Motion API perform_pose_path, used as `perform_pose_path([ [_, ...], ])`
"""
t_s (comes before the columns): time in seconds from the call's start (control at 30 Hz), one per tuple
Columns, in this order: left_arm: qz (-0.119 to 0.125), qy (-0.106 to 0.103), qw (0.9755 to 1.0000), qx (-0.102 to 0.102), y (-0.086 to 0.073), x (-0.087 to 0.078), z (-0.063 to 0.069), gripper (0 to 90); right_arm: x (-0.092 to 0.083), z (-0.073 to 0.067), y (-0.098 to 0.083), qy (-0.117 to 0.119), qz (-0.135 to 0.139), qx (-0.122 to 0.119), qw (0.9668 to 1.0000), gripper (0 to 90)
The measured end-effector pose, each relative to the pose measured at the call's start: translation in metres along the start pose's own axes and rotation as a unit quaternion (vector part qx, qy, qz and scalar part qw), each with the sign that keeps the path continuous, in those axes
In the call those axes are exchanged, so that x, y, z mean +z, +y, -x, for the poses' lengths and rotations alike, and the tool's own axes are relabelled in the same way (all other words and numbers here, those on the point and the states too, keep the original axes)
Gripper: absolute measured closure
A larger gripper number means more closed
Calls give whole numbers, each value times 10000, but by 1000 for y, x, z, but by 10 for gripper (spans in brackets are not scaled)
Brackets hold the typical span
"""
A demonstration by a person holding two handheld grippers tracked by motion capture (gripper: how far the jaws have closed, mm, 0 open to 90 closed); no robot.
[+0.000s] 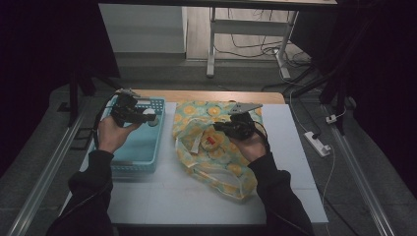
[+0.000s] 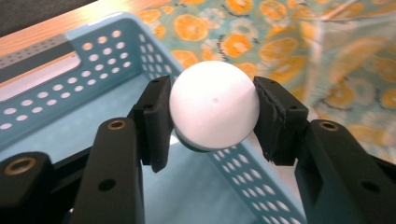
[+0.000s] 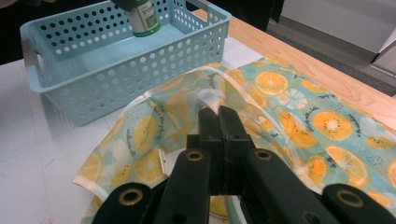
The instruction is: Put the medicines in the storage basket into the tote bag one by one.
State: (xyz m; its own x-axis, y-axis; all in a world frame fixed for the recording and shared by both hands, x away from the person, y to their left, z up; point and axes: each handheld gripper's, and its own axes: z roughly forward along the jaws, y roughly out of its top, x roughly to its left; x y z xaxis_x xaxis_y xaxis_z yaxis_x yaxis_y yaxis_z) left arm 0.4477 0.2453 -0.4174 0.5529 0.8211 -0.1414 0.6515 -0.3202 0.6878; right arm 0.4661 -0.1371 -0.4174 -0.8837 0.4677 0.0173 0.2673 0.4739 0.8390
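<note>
A small bottle (image 2: 214, 111) with a rounded white cap and a green body sits between the two black jaws of the left gripper (image 2: 212, 116), whose pads press on either side of the cap, so the gripper is partly closed with the bottle clamped in it. In the right gripper view the same bottle (image 3: 142, 17) hangs with its green body downward above the floor of a light blue perforated basket (image 3: 112, 70), clear of the basket's bottom. From the high view the bottle (image 1: 151, 118) is held over the far right part of the basket (image 1: 137, 147), near its right wall, and the left gripper (image 1: 142, 116) reaches in from the left hand (image 1: 114, 132).

Just beside the basket lies a bag (image 1: 216, 147) of teal fabric printed with orange slices, spread on the white tabletop (image 1: 295, 147) with its mouth turned toward the basket. The right gripper (image 3: 219, 116) has its jaws pressed fully together, pinching the clear-trimmed edge of the bag (image 3: 299, 116) and lifting it a little off the tabletop. In the high view this gripper (image 1: 223, 127) sits over the middle of the bag, carried by the right hand (image 1: 251, 145). A strip of bare wood shows along the far edge of the tabletop, beyond the basket and the bag.
</note>
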Motion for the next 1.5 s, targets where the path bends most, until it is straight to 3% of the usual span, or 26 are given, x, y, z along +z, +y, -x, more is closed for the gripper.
perform_pose_path([
  [0.27, 56, -231, 9996, 151, -6, -12, 22, 507, 0, 0, 0, -6, -2, 4, 10000, 900],
  [0.63, -12, -695, 9967, 418, -9, -2, 59, 506, -2, 0, 1, -42, 52, 3, 10000, 900],
  [0.83, -56, -1022, 9926, 658, -4, 11, 84, 507, -3, 0, 2, -59, 82, 11, 9999, 900],
  [1.03, -141, -1215, 9885, 888, 3, 29, 104, 506, -4, 0, 2, -58, 103, 16, 9999, 900],
  [1.33, -304, -1207, 9859, 1117, 14, 61, 124, 506, -4, 0, 2, -51, 106, 1, 9999, 900],
  [1.5, -324, -1176, 9861, 1127, 22, 77, 129, 506, -3, -1, 2, -43, 106, -2, 9999, 900],
])
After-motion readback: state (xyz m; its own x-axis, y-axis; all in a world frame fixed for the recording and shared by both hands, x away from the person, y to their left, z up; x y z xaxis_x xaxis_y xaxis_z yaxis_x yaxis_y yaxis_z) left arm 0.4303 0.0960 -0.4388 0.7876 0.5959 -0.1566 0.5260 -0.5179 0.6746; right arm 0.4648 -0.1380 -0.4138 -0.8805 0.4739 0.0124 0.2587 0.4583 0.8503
